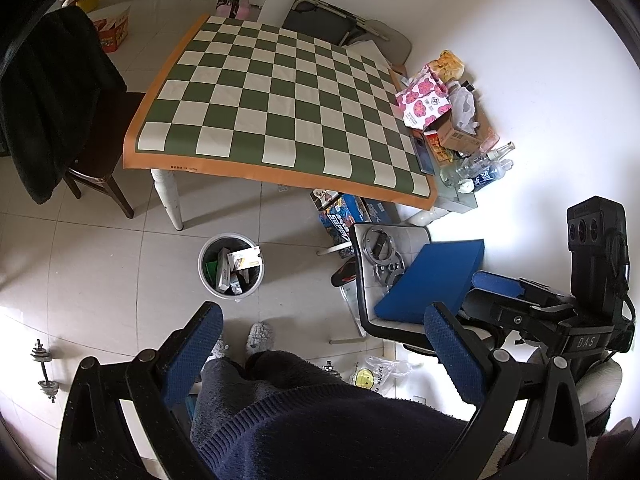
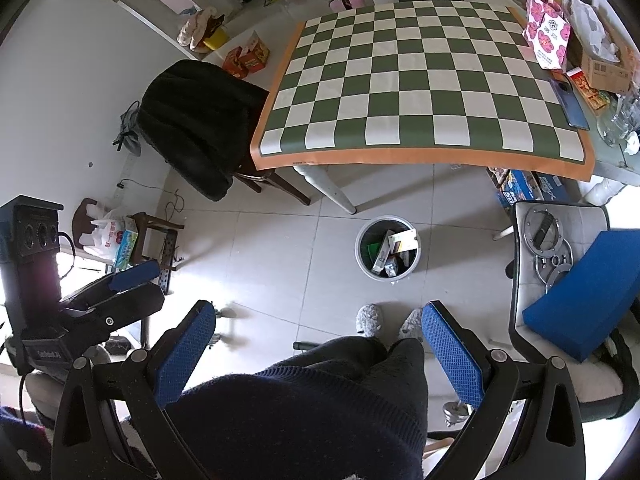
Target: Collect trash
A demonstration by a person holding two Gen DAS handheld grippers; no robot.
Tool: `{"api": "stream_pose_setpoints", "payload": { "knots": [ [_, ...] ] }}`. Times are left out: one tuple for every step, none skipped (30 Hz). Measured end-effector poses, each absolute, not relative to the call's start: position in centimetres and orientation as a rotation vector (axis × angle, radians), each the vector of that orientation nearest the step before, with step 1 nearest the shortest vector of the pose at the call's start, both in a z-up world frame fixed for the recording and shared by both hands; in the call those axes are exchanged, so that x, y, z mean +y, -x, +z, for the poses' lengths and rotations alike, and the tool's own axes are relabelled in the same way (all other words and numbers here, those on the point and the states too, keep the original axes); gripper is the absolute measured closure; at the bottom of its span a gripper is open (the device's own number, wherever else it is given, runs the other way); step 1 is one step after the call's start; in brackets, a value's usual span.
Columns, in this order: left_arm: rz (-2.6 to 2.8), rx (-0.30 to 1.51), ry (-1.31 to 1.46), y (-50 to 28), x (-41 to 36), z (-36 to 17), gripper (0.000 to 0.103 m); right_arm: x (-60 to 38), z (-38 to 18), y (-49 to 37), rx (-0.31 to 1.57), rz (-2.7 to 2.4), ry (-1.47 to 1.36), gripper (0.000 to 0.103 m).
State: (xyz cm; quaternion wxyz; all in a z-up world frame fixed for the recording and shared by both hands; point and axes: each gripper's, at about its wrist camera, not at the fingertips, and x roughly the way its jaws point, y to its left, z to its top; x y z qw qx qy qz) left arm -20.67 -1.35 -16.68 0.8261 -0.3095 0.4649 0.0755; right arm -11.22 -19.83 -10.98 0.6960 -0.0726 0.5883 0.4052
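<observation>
A: Where's the trash sitting?

B: Most of it is in the bin (image 1: 231,266), low in the middle of the left view, on the tiled floor just below the table leg (image 1: 168,199). Small boxes and cartons stick up inside it. In the right view the bin (image 2: 387,248) is a little right of centre.

A: And the grippers?

B: The left gripper (image 1: 324,354) is spread wide with nothing between its blue pads, above the person's dark sweater (image 1: 320,420). The right gripper (image 2: 320,354) is just as wide apart and empty.

A: Anything on the table?

B: The checkered cloth (image 1: 280,104) is bare, with a pile of boxes and bottles (image 1: 452,128) at its right edge, by the wall.
</observation>
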Motion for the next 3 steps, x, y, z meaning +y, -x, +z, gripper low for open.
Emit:
{"api": "stream_pose_setpoints", "payload": {
  "knots": [
    [0.161,0.986,0.658,20.64,-1.56,-16.51,0.0,-19.65,-10.94,11.23,1.312,0.906,0.163,0.0],
    [0.164,0.985,0.658,20.54,-1.68,-16.39,0.0,-19.91,-10.85,10.96,1.313,0.91,0.164,0.0],
    [0.166,0.986,0.657,20.59,-1.71,-16.38,0.0,-19.84,-10.84,10.86,1.313,0.911,0.164,0.0]
  ]
}}
